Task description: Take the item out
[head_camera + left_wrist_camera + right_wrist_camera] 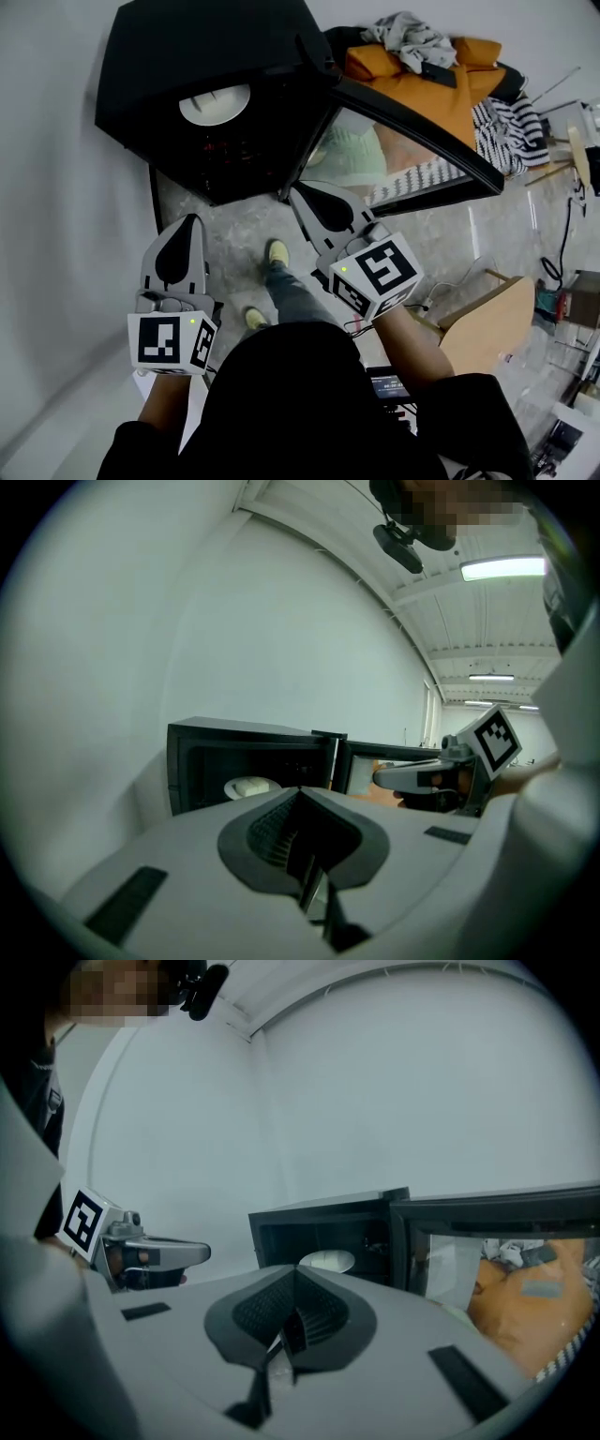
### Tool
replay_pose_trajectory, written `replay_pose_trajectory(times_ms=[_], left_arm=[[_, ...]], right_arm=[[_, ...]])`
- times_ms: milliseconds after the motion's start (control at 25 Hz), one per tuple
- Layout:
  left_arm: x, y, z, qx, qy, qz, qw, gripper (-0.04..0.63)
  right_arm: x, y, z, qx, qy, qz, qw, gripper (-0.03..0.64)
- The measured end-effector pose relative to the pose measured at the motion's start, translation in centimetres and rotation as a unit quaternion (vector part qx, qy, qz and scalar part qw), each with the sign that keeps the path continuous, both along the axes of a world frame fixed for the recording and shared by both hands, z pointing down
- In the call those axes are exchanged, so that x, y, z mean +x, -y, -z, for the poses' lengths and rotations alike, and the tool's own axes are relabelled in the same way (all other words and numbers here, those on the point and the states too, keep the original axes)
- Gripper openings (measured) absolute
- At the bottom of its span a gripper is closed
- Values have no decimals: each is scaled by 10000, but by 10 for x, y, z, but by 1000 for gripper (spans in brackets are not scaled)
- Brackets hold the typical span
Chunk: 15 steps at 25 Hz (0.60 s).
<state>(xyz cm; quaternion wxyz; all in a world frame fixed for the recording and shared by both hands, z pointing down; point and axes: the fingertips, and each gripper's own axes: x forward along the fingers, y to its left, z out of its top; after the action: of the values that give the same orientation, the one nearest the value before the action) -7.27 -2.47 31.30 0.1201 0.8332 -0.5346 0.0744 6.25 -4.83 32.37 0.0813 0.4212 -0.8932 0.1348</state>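
Observation:
A black microwave [206, 56] stands with its door [412, 141] swung open to the right. Inside it lies a white plate [216, 103] with a pale item on it, also seen as the plate [251, 787] in the left gripper view and the plate [326, 1261] in the right gripper view. My left gripper [192, 222] hovers just in front of the cavity's lower left, jaws together and empty. My right gripper [297, 194] is near the hinge side of the opening, also shut with nothing in it. Both point at the microwave and stay apart from the plate.
The glass door juts out to the right of my right gripper. Behind it lie an orange cloth [441, 80], grey clothing [408, 37] and striped fabric [511, 127]. A wooden board [487, 323] and cables are at the right. A white wall [56, 234] runs along the left.

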Motion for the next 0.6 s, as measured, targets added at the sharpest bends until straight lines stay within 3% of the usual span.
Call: replay_pose_trajectory(times_ms=[600], left_arm=[[27, 72, -2, -140, 199, 263, 9994, 5]], right_arm=[[-5, 56, -27, -372, 41, 636, 9973, 5]])
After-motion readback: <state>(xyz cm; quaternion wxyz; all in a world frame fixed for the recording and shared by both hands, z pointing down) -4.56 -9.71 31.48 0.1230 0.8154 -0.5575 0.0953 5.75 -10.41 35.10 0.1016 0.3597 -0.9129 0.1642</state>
